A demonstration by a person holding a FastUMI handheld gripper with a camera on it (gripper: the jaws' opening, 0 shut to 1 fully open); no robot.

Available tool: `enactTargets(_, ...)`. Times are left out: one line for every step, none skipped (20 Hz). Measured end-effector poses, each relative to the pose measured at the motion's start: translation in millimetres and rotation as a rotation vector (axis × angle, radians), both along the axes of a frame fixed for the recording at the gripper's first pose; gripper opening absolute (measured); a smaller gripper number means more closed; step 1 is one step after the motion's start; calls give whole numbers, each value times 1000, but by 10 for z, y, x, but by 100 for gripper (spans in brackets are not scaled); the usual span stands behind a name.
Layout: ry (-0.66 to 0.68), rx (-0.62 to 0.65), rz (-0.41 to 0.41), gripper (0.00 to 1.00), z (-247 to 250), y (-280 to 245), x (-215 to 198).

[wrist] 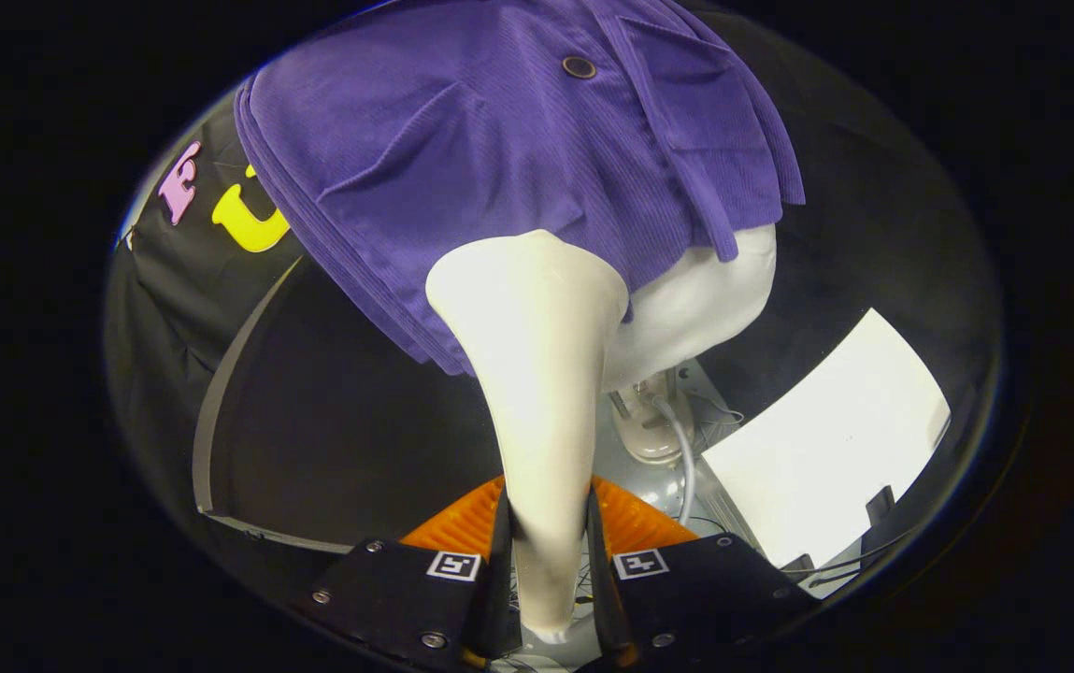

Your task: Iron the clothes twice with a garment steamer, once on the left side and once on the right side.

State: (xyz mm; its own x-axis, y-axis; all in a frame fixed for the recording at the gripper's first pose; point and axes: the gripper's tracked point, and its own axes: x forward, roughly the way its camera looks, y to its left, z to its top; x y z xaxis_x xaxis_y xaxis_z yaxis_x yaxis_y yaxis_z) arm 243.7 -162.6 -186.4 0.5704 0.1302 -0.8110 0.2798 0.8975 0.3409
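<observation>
With both fingers pressed against the narrow handle of the garment steamer (537, 374), the gripper (546, 570) is clamped on it low down, and the steamer's wide head sits against the lower hem of the purple corduroy garment (518, 159). The garment hangs on a pale mannequin torso (695, 299), whose bare underside shows just beyond the steamer head. Risk, judged: the hold is far from the head, so any drag of the ribbed cloth could lever the handle sideways between the fingers and twist the head off the fabric; the pocket flap and button (579, 66) higher up could catch the head on a stroke. A hose or cable (681, 449) runs down by the mannequin's stand (653, 425), just beyond the fingers; if it belongs to the steamer, it could snag there and pull the stroke short. A white sheet or board (826, 449) lies to one side, well apart from the garment, not in the way.
</observation>
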Motion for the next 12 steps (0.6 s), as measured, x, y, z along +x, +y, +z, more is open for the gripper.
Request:
enactTargets(15,0,2,37,-40,17,-28)
enactTargets(25,1,4,37,-67,37,-62)
enactTargets(29,3,6,37,-76,47,-88)
enactTargets(31,9,6,37,-69,52,-111)
enactTargets(19,13,5,37,-43,49,-123)
enactTargets(0,17,8,37,13,45,-120)
enactTargets(-23,19,7,37,105,31,-155)
enactTargets(-46,18,11,37,216,24,-173)
enactTargets(-67,16,13,37,339,8,-177)
enactTargets(-94,14,14,37,463,-19,-164)
enactTargets(-126,12,13,37,619,-39,-158)
enactTargets(-160,10,11,37,799,-75,-124)
